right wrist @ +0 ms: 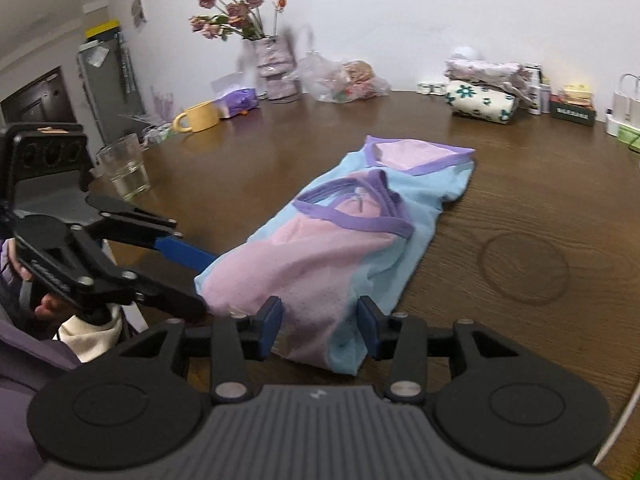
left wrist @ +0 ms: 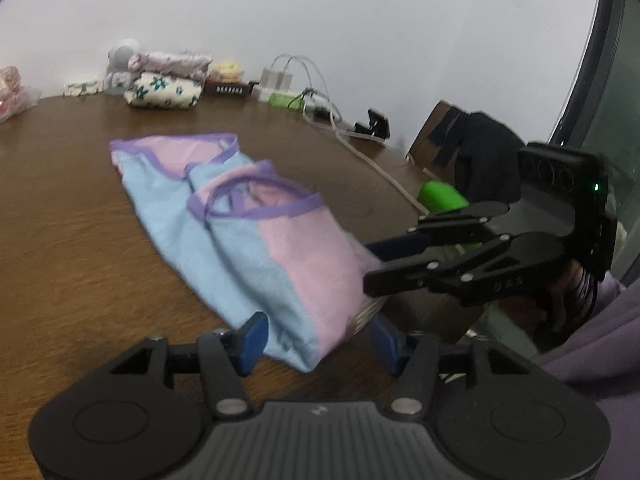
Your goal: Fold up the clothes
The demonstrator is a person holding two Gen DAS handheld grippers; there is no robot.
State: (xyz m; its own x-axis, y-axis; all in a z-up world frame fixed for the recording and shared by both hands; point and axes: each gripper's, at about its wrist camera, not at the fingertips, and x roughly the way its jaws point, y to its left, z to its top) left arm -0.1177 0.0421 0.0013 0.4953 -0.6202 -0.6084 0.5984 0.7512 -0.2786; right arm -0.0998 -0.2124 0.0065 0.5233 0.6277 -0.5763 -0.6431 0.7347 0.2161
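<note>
Both grippers, left gripper (left wrist: pixel 318 340) and right gripper (right wrist: pixel 318 330), straddle the near hem of the pink-and-blue garment (left wrist: pixel 256 240), jaws open around cloth without pinching it. It lies folded lengthwise on the brown table (right wrist: pixel 520 216); for a neat fold, I'd pinch both near corners evenly and carry the hem straight toward the purple neckline (right wrist: pixel 352 210).

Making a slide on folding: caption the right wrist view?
Open right tongs straddle the near end of a folded pink-and-blue garment on a wooden table.
</note>
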